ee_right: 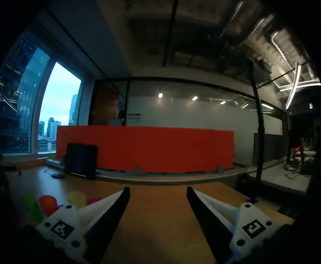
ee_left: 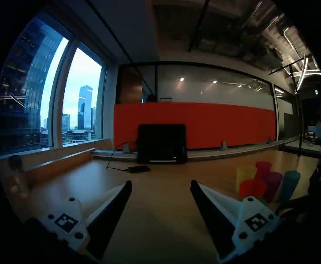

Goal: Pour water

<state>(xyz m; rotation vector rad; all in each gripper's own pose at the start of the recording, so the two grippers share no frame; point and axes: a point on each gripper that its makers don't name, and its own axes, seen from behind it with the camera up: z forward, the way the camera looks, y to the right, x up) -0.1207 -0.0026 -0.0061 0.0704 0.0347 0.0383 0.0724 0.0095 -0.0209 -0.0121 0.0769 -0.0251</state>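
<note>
Left gripper (ee_left: 160, 196) and right gripper (ee_right: 157, 200), both spread wide and empty, poised over the wooden tabletop (ee_left: 160, 176). The coloured cups (ee_left: 259, 180) stand clustered off to the left gripper's right, apparently between the two grippers. For a clean pickup, turn toward the cluster, single out an outer cup and close squarely on its wall, keeping it upright.

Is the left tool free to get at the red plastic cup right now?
Probably yes: the left tool is open, the red plastic cup stands at the front of the coloured cups off to its right, and bare wooden table lies between.
</note>
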